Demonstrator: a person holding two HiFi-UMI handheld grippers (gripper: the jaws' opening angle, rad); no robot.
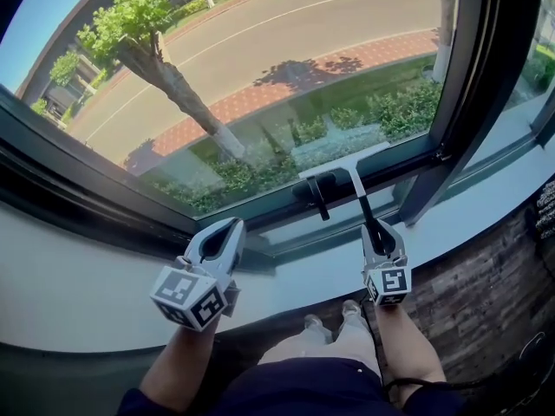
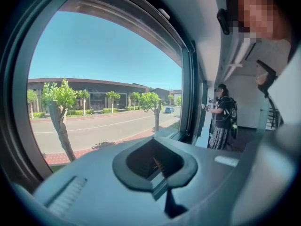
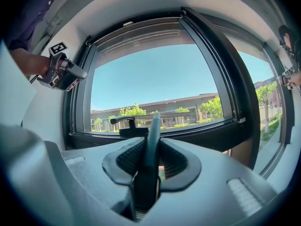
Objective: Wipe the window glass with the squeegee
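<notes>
Big window glass (image 1: 260, 68) fills most of the head view, with a pale sill (image 1: 87, 293) below it. The squeegee (image 1: 347, 167) has its blade at the bottom edge of the glass, just above the black window handle (image 1: 317, 193). The right gripper (image 1: 376, 232) is clamped on the squeegee's dark grip. The left gripper (image 1: 224, 232) is pinched closed on nothing, over the sill.

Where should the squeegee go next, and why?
Probably back up: lift the squeegee toward the top of the glass for a new downward pull. The right gripper is shut on its handle, and the blade sits low on the pane, right by the bottom frame, so there looks to be no room left to pull down.
</notes>
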